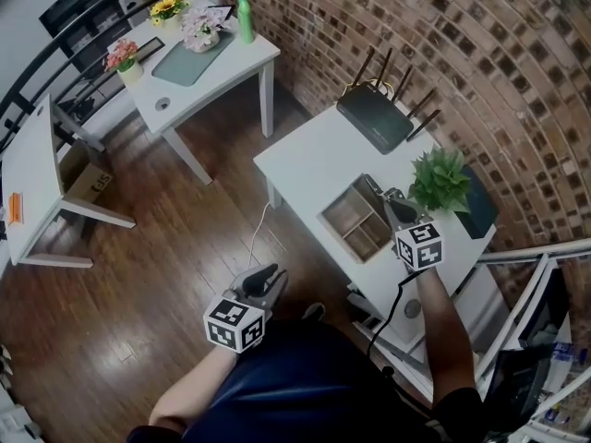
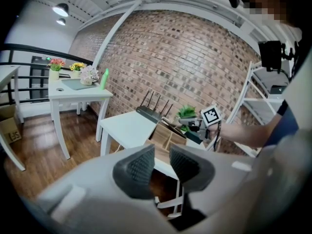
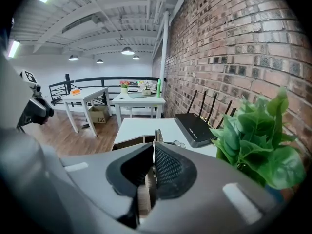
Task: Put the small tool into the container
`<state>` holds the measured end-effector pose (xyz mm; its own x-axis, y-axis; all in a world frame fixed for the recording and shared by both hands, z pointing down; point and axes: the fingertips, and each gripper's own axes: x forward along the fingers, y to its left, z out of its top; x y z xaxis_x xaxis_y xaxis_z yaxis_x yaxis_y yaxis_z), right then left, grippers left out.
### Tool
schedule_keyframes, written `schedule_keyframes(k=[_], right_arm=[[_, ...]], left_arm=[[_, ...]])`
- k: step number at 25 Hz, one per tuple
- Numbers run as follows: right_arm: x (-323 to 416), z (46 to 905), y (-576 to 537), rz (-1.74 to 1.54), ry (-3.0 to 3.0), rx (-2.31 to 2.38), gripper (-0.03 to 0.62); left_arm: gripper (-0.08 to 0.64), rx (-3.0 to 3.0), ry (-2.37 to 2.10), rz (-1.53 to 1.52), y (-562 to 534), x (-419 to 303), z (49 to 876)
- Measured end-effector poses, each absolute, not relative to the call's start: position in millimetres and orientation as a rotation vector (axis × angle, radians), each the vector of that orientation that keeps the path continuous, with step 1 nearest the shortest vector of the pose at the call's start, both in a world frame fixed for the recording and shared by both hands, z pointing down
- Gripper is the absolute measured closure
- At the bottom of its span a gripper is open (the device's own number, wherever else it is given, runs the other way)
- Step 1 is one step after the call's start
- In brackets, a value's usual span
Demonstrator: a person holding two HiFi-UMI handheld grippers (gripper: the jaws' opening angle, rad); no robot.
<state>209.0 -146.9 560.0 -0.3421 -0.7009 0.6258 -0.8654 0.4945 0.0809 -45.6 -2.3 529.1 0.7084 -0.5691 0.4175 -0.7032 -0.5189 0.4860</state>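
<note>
Head view: right gripper [image 1: 386, 198] hangs over the open wooden divided container [image 1: 340, 199] on the white table [image 1: 305, 160], left gripper [image 1: 265, 275] low, off the table; left gripper view: jaws spread, empty; right gripper view: jaws pinch the thin silvery metal tool [image 3: 157, 134] above that container.

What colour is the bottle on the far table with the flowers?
Green; the bottle shows best in the head view.
</note>
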Motion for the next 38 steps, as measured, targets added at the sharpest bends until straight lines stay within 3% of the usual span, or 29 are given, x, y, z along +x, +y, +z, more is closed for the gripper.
schedule_keyframes(k=[38], right_arm=[[200.3, 623.7, -148.0, 0.448, -2.048, 1.181, 0.575]], left_arm=[[0.466, 2.231, -0.990, 0.274, -10.4, -55.3, 532.2]])
